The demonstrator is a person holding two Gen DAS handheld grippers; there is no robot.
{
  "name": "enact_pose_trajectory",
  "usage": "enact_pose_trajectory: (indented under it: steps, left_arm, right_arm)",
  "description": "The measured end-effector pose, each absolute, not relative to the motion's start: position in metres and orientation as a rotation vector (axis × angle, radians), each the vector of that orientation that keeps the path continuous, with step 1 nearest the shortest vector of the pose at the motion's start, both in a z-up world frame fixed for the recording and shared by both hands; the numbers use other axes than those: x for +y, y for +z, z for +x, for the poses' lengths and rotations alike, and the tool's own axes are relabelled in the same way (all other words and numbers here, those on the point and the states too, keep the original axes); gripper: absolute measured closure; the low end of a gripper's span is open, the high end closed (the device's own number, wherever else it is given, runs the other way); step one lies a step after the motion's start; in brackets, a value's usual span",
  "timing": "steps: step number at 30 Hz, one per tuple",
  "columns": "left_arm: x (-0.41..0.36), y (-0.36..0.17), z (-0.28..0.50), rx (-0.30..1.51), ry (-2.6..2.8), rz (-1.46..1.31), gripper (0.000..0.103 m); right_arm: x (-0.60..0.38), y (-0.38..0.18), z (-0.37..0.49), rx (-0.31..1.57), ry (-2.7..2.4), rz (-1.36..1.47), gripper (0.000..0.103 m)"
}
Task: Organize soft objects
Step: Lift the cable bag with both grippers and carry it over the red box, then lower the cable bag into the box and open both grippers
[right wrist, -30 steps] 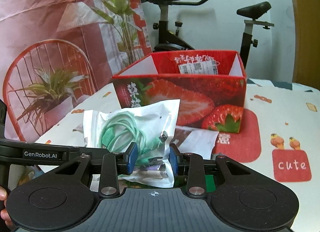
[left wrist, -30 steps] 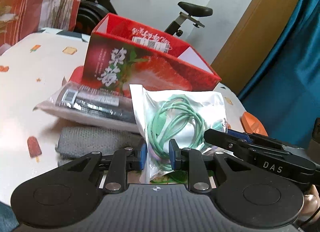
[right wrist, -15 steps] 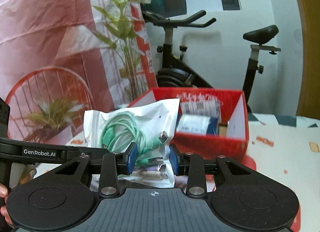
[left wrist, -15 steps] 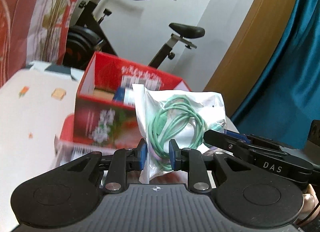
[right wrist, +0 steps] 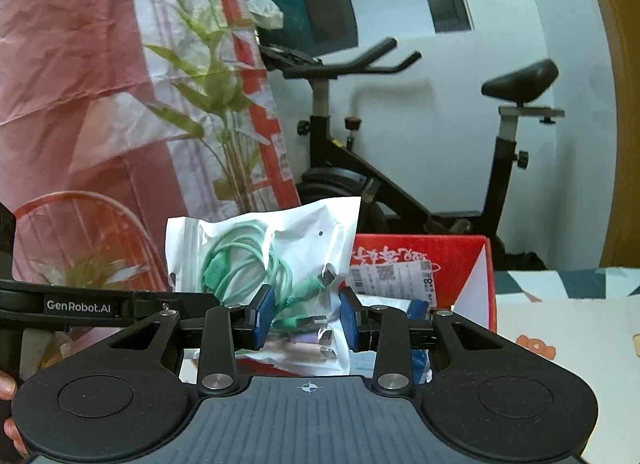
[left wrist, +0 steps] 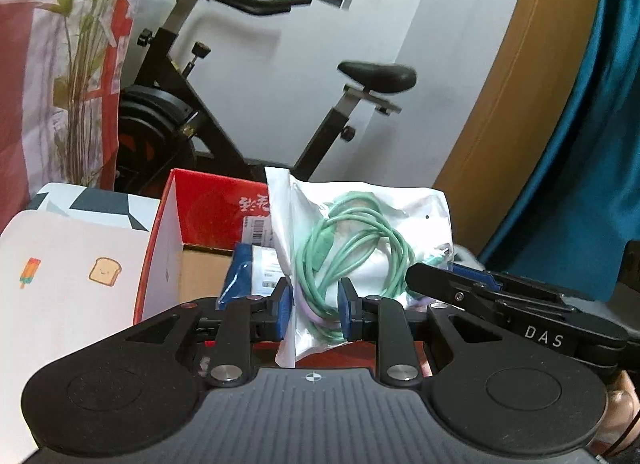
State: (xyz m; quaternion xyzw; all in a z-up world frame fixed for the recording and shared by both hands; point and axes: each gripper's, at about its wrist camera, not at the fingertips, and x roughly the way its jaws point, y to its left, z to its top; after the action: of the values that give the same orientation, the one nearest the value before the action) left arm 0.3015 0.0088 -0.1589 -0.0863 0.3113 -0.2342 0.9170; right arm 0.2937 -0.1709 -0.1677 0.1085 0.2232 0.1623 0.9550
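Observation:
A clear plastic bag of green cable (left wrist: 360, 240) is held upright in the air by both grippers. My left gripper (left wrist: 314, 310) is shut on its lower edge. My right gripper (right wrist: 306, 320) is shut on the same bag (right wrist: 264, 260), near the cable plugs. The right gripper's fingers (left wrist: 480, 296) reach in from the right in the left wrist view. A red strawberry box (left wrist: 208, 219) stands open just behind and below the bag, with packets inside; it also shows in the right wrist view (right wrist: 440, 260).
A white patterned tablecloth (left wrist: 72, 288) covers the table left of the box and also shows in the right wrist view (right wrist: 560, 328). An exercise bike (left wrist: 248, 83) stands behind the table. A blue curtain (left wrist: 592, 183) hangs at right.
Both grippers have lifted the cable bag higher above the table. The box now sits lower in view and its inside shows. The items lying on the table have dropped out of view.

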Motion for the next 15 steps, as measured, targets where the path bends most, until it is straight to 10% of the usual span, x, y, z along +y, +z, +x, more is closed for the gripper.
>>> enact_pose_trajectory:
  steps: [15]
  left_arm:
    - [-0.002,-0.205,0.383,0.822,-0.437,-0.103,0.077]
  right_arm:
    - [-0.173,-0.235,0.388,0.700,0.317,0.300,0.067]
